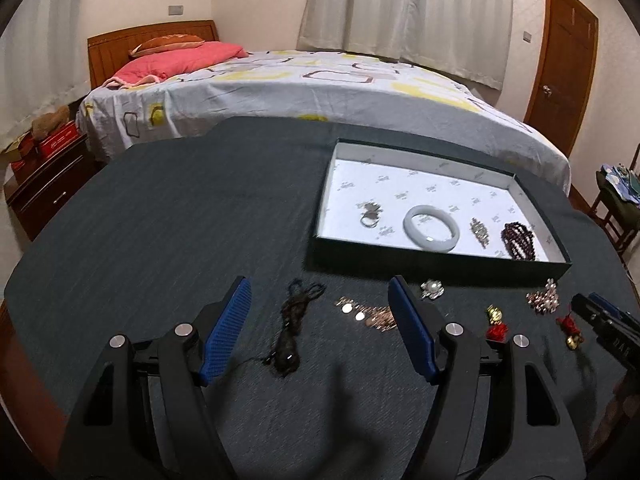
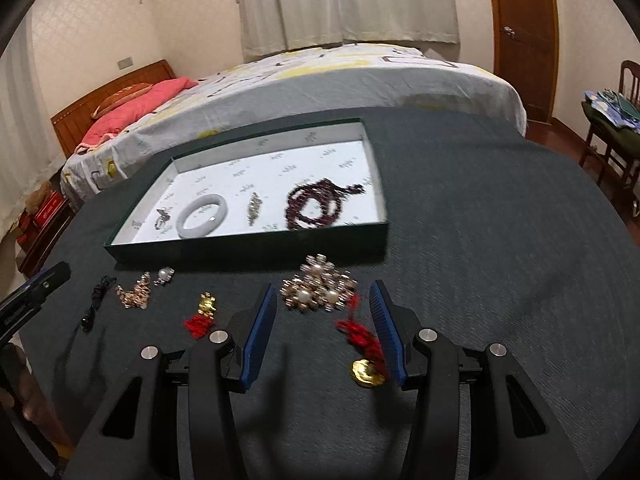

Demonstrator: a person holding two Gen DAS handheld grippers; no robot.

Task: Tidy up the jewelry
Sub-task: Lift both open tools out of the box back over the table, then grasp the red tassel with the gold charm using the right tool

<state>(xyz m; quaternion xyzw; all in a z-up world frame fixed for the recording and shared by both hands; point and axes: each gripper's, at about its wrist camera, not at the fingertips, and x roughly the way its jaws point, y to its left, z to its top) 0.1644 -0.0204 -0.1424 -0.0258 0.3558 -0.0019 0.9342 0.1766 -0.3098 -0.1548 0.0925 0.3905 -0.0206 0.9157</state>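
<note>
A shallow dark green box [image 1: 436,266] [image 2: 240,248] with a white floor holds a ring [image 1: 370,214], a white jade bangle [image 1: 430,227] [image 2: 203,216], a small brooch [image 1: 479,232] and a dark red bead bracelet [image 1: 519,240] [image 2: 316,204]. In front of it lie a black cord necklace [image 1: 290,328], a rose-gold chain [image 1: 366,314], a pearl brooch [image 2: 318,290] and two red-and-gold charms [image 2: 362,344] [image 2: 202,314]. My left gripper [image 1: 320,328] is open above the black necklace and chain. My right gripper [image 2: 322,332] is open above the table, near one charm.
A round table with dark cloth [image 1: 168,216] stands beside a bed [image 1: 280,88]. A nightstand [image 1: 44,176] is at left, a wooden door [image 1: 564,68] and a chair [image 2: 612,132] at right.
</note>
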